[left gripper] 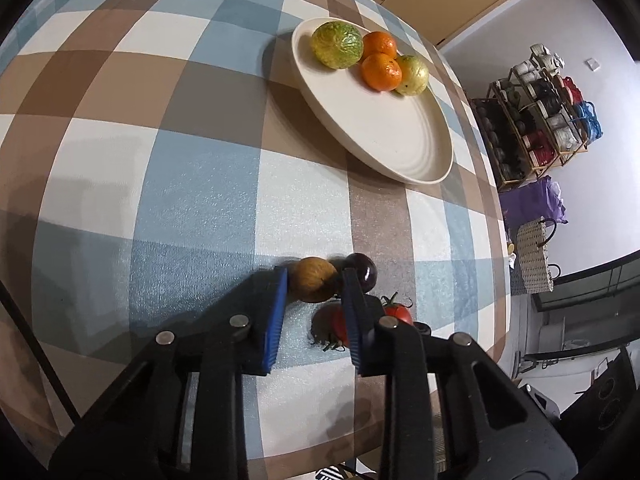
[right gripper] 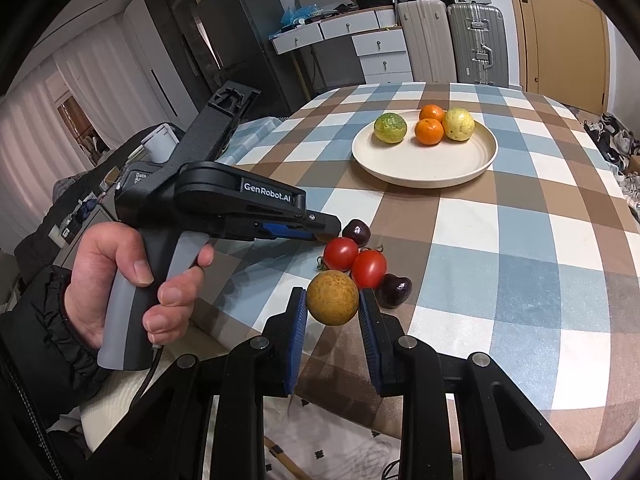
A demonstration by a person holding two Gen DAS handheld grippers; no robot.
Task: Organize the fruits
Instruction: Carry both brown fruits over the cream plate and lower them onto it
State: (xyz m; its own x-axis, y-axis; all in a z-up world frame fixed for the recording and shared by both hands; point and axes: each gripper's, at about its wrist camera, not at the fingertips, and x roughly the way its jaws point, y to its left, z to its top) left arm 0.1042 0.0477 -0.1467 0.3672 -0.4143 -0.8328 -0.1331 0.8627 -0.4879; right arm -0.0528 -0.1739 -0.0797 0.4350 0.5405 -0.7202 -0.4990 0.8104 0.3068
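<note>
Two grippers are shown, each pressed together on a round fruit. In the left wrist view the left gripper is seen low in the frame, its blue pads pinching the first brown fruit, which appears to sit on the checked tablecloth. A dark cherry lies just beside that fruit on the right, touching or nearly touching the right pad, and two tomatoes lie just below it, partly hidden by the right finger. In the right wrist view the right gripper is seen at lower centre, clamped on the second brown fruit; whether it is clear of the cloth cannot be told. The coming move is judged to turn on one relation: the plate lies up and to the right of the left gripper, well apart, across bare cloth. The near half of the plate is unoccupied; a green fruit, two oranges and a yellow fruit are crowded at its far rim. The round fruits show no long axis, so no turning is called for. Neither gripper is plainly nearer the plate. A straight lift is advised first, since the cherry and tomatoes could be nudged. The table edge runs close along the right of the plate.
</note>
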